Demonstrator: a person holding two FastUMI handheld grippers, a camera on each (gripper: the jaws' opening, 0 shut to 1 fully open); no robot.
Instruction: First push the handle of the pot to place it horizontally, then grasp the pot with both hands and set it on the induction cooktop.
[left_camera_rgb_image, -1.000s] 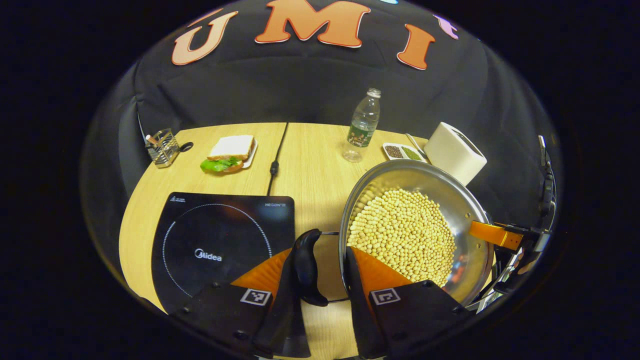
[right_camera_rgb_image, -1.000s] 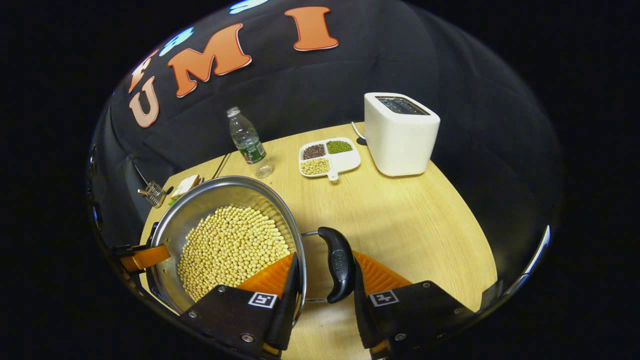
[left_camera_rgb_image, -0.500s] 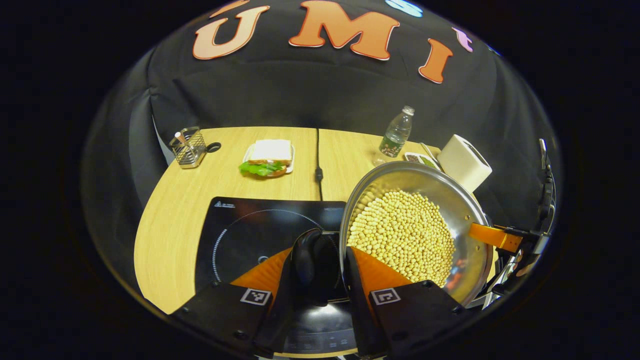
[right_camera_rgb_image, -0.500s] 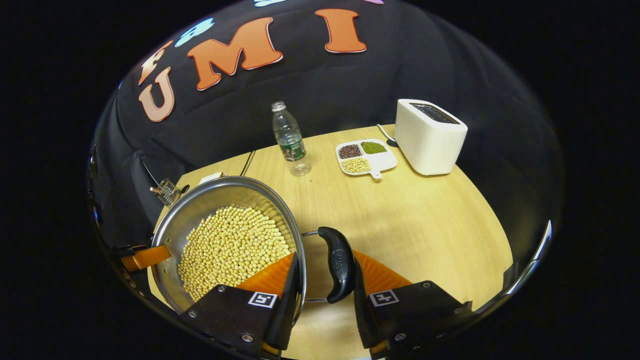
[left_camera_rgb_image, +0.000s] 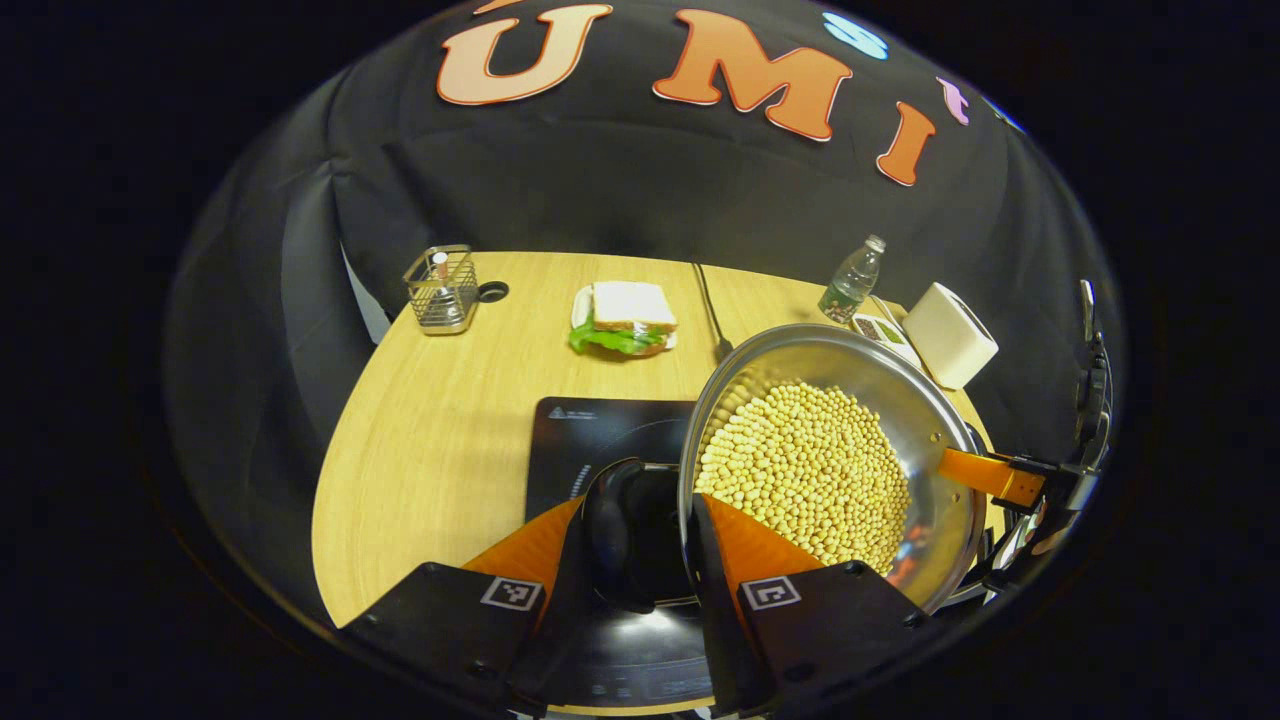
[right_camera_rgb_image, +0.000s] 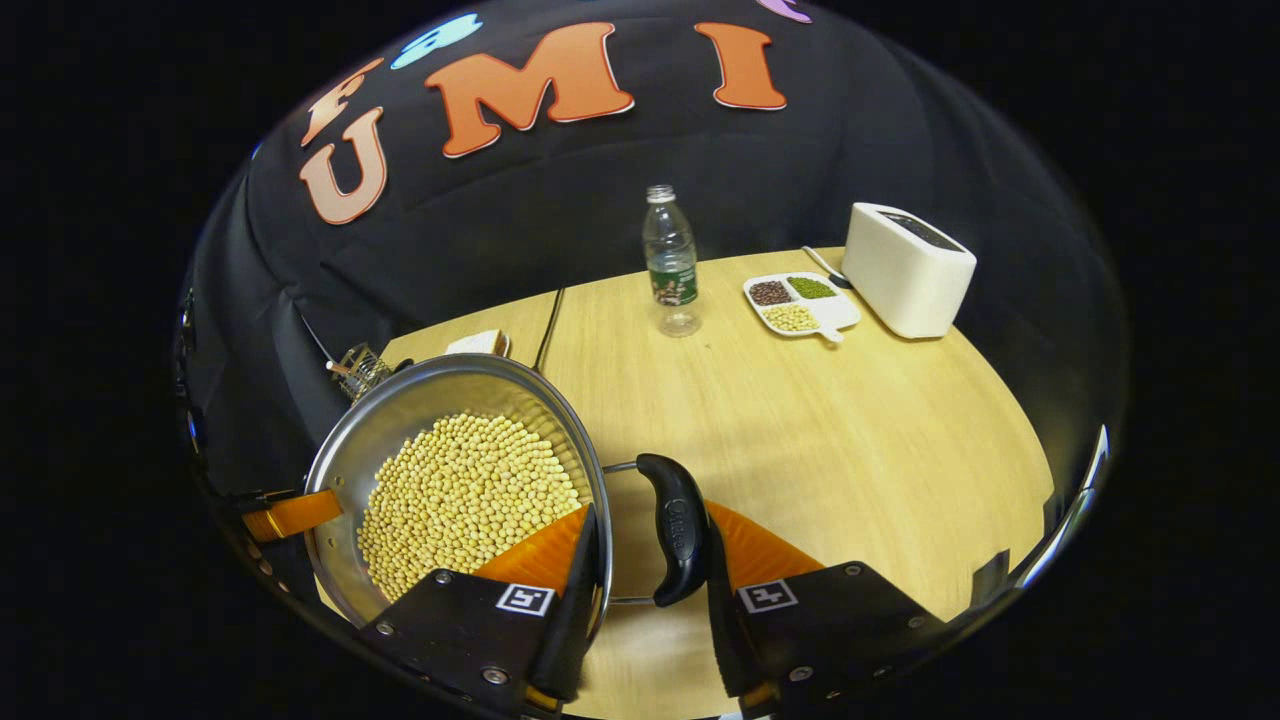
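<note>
A steel pot (left_camera_rgb_image: 935, 415) full of soybeans (left_camera_rgb_image: 805, 470) is held between both grippers by its two black side handles. My left gripper (left_camera_rgb_image: 632, 522) is shut across the left handle (left_camera_rgb_image: 612, 520) and the rim, one finger inside the pot. The black induction cooktop (left_camera_rgb_image: 585, 432) lies under that handle, and the pot covers its right part. In the right gripper view, my right gripper (right_camera_rgb_image: 645, 548) is shut the same way on the other handle (right_camera_rgb_image: 678, 528) of the pot (right_camera_rgb_image: 400, 412). The far gripper's finger (left_camera_rgb_image: 990, 474) shows at the opposite rim.
A sandwich on a plate (left_camera_rgb_image: 625, 318), a wire basket (left_camera_rgb_image: 441, 290) and the cooktop's cable (left_camera_rgb_image: 708, 312) lie behind the cooktop. A water bottle (right_camera_rgb_image: 672, 262), a divided dish of beans (right_camera_rgb_image: 800, 304) and a white toaster (right_camera_rgb_image: 908, 268) stand at the back right.
Both grippers have carried the pot leftward across the table. The cooktop, earlier well left of the pot, now lies beneath its left handle. The grips have not changed.
</note>
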